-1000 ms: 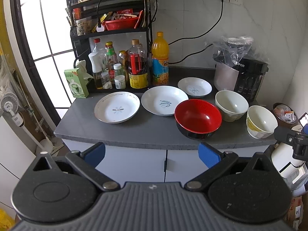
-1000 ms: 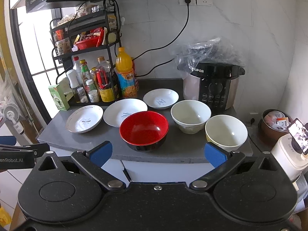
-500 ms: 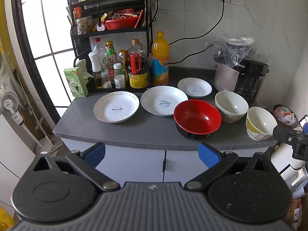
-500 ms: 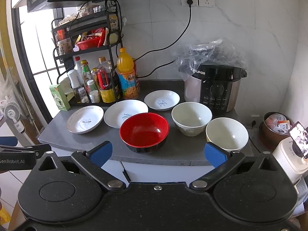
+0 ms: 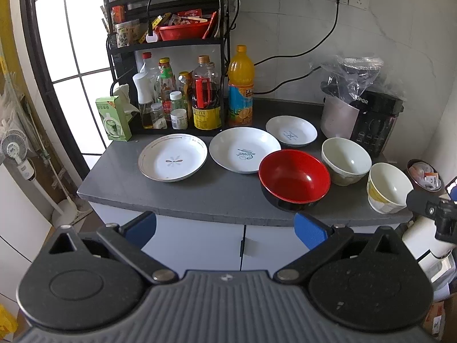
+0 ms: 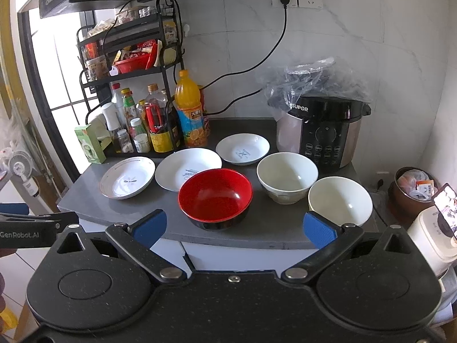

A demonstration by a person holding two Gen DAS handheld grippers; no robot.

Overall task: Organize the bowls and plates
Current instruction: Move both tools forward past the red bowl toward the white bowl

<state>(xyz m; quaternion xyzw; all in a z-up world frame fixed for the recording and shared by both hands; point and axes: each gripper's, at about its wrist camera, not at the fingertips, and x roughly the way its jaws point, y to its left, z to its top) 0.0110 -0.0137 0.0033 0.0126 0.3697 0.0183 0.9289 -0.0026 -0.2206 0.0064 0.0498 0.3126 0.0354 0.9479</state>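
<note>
Both grippers, left point(image 5: 225, 225) and right point(image 6: 233, 225), hung short of table point(image 5: 200, 197), fingers spread, holding nothing. Three plates left point(image 5: 172, 160), three bowls right, red bowl point(image 6: 215, 197) nearest. Risk: glazed rims slipping from pinch; near-edge cream bowl point(image 6: 340, 200) knocked off.

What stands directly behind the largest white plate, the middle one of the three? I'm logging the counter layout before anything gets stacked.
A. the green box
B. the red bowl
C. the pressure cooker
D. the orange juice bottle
D: the orange juice bottle rises at the back edge of the largest white plate, while the pressure cooker sits far right and the green box far left.
</note>
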